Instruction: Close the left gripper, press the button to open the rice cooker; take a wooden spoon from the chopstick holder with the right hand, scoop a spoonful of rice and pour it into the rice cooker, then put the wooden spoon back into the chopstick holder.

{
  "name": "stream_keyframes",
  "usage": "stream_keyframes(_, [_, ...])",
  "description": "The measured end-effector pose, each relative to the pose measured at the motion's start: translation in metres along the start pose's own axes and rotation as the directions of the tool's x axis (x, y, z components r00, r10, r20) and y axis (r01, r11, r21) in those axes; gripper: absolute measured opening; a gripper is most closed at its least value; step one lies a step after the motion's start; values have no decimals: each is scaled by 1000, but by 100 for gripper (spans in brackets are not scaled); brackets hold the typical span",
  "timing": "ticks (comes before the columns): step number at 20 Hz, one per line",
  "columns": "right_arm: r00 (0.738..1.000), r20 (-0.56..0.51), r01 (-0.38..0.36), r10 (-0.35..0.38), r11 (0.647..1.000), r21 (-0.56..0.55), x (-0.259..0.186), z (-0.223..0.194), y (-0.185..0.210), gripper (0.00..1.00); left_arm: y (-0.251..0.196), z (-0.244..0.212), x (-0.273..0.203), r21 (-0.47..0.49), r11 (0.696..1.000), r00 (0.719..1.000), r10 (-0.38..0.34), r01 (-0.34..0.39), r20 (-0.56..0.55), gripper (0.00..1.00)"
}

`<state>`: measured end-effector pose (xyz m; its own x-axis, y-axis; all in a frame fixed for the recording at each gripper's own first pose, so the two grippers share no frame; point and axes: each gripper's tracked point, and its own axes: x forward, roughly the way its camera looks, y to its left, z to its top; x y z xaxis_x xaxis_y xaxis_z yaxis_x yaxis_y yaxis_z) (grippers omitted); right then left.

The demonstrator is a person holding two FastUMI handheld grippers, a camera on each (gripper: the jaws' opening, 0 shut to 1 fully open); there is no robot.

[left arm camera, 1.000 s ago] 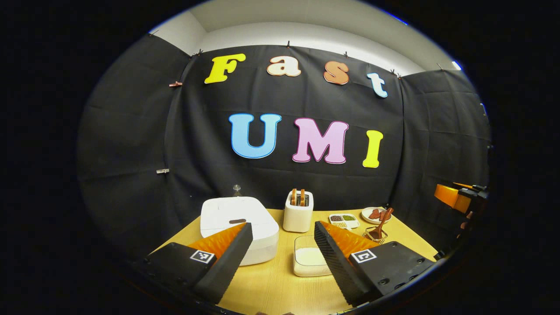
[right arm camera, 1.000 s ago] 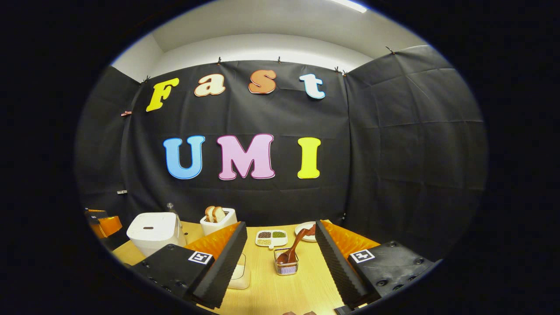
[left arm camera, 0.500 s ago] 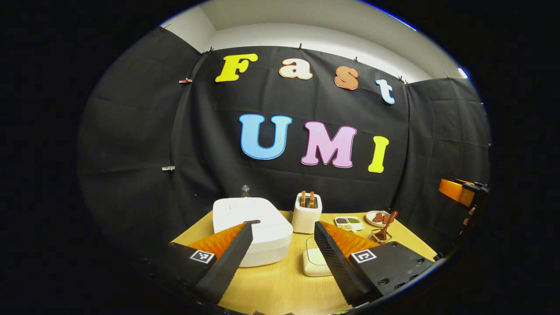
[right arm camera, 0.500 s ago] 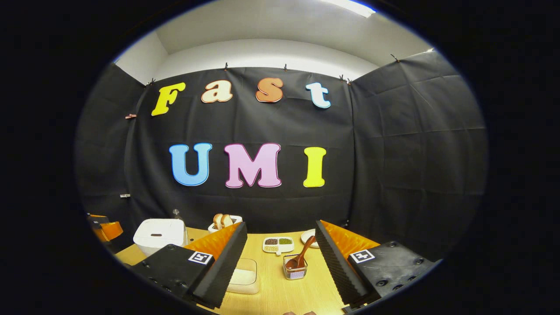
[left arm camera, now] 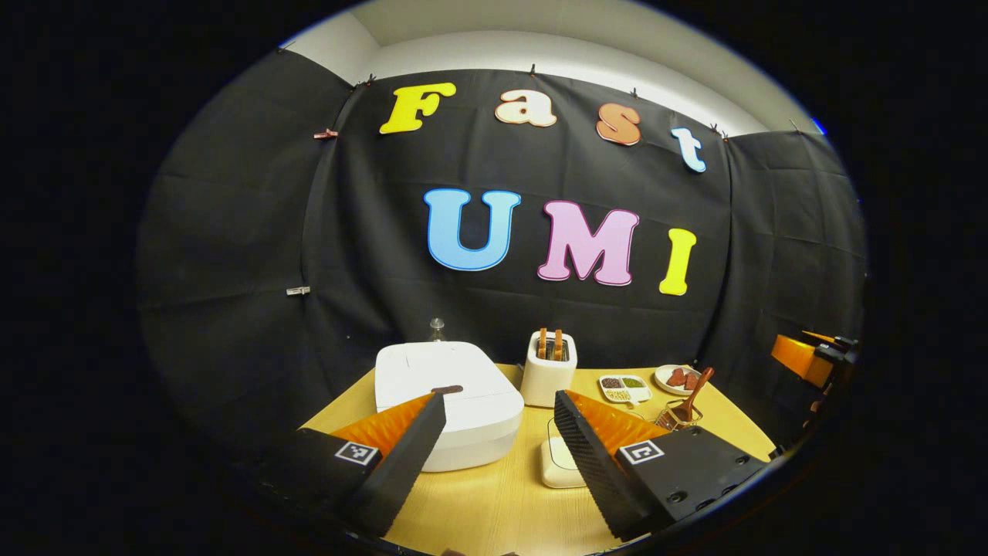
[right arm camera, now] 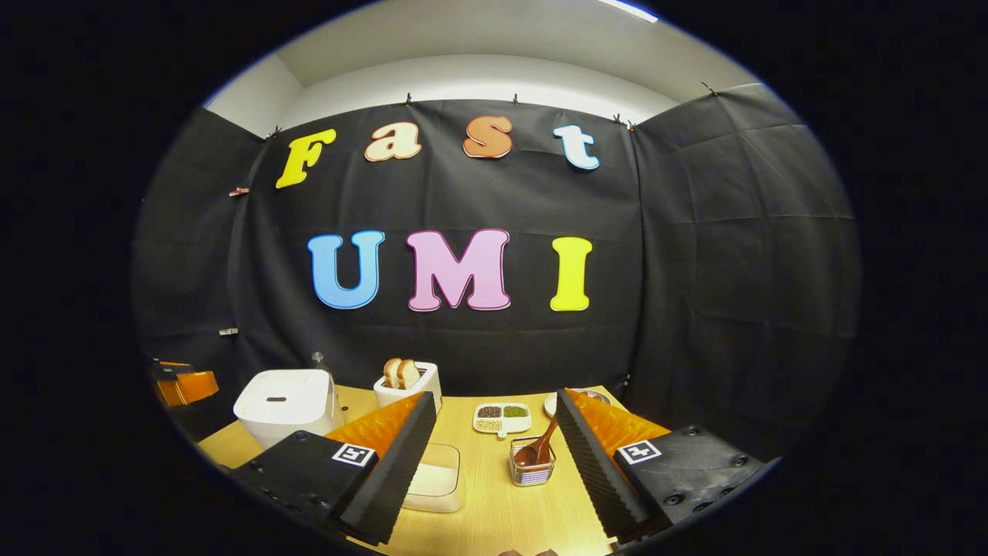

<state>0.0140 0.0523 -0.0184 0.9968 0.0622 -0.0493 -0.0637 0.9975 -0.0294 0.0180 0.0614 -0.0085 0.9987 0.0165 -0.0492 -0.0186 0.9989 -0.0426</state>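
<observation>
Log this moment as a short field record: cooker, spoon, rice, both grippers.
rice cooker: white, lid shut, on the table's left part
wooden spoon: standing in the chopstick holder
rice container: on the table, lidded or not cannot be told
left gripper: open, above the table, holding nothing
right gripper: open, pointed toward the holder, holding nothing

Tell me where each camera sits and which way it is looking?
Left gripper view: rides on the left gripper, looking forward over the table at the closed rice cooker; its two open fingers show below.
Right gripper view: rides on the right gripper, looking at the wooden spoon in its holder; its two open fingers show below.
Both share the rice cooker, toaster and spoon.
</observation>
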Motion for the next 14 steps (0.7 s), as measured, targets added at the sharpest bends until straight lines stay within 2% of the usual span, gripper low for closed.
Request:
stream_keyframes(4, [1000,-13,-4,4,1000,14,17,-1,-10,98,13,5,31,-40,998,999,40,-41,-37,98])
stream_keyframes(7, [1000,-8,13,-12,1000,26,28,0,-23,98,38,7,61,-105,988,991,105,-114,-89,95])
stream_keyframes(8, [1000,-9,18,-18,1000,26,31,-2,-28,98,46,6,70,-117,984,987,120,-132,-109,92])
stream_keyframes(9, [1000,-12,24,-24,999,24,33,-3,-32,98,54,4,82,-124,981,983,133,-149,-129,82])
stream_keyframes(10, [999,-16,30,-30,999,25,36,-5,-37,98,61,1,92,-128,979,978,139,-159,-154,78])
stream_keyframes(13, [998,-35,51,-49,998,42,44,-11,-53,98,80,-11,122,-103,978,960,151,-179,-235,52])
stream_keyframes(14, [998,-42,56,-54,997,50,47,-13,-57,98,85,-16,130,-88,978,953,160,-188,-258,48])
